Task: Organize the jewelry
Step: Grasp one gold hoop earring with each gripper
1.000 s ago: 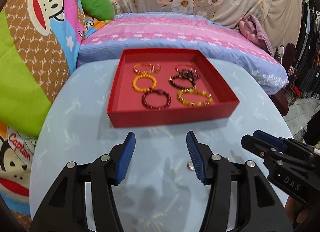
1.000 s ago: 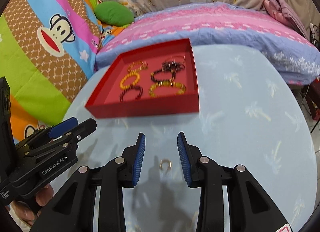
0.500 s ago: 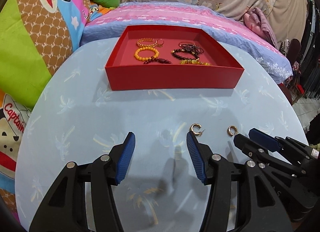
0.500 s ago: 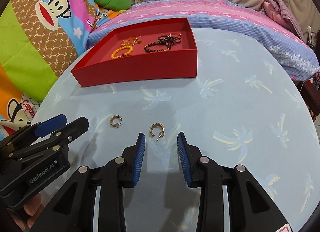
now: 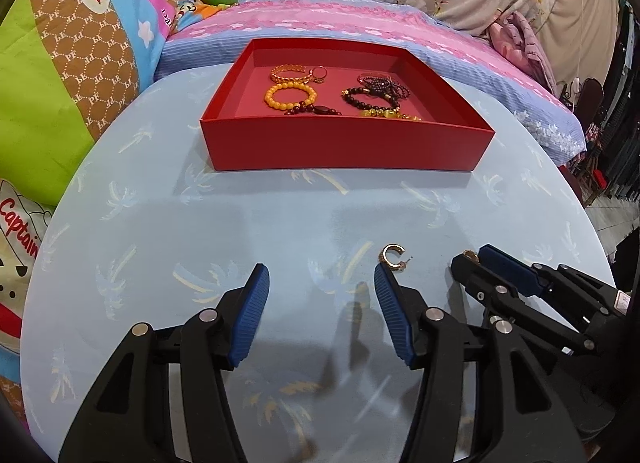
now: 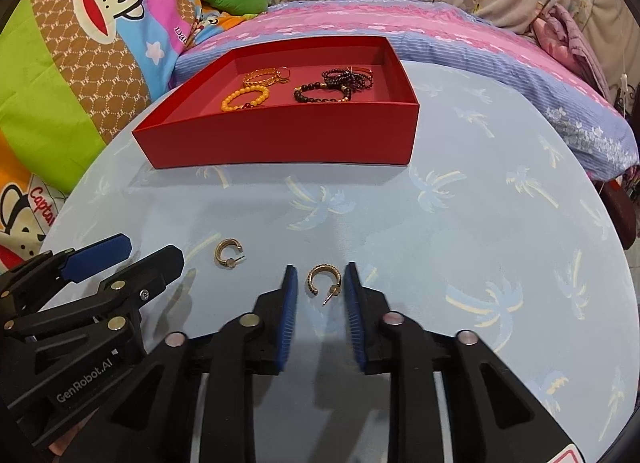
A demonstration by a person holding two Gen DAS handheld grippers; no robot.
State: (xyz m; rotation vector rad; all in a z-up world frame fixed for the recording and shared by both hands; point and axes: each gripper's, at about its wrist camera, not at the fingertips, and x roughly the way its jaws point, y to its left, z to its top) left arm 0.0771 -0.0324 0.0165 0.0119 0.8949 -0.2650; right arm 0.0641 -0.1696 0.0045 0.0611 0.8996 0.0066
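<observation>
"GenRobot.AI" in pale letters on the black body of the left hand-held gripper [image 6: 98, 259], seen from the right wrist view. "Captain" in red script, partly cut off, on the monkey-print cartoon bedding [image 5: 20, 231]. Repeated "PF" monogram across its brown honeycomb patch [image 5: 92, 63].

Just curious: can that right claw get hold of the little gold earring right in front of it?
Probably yes. The right claw is open with the gold earring lying between its fingers on the table, and nothing blocks it.
</observation>
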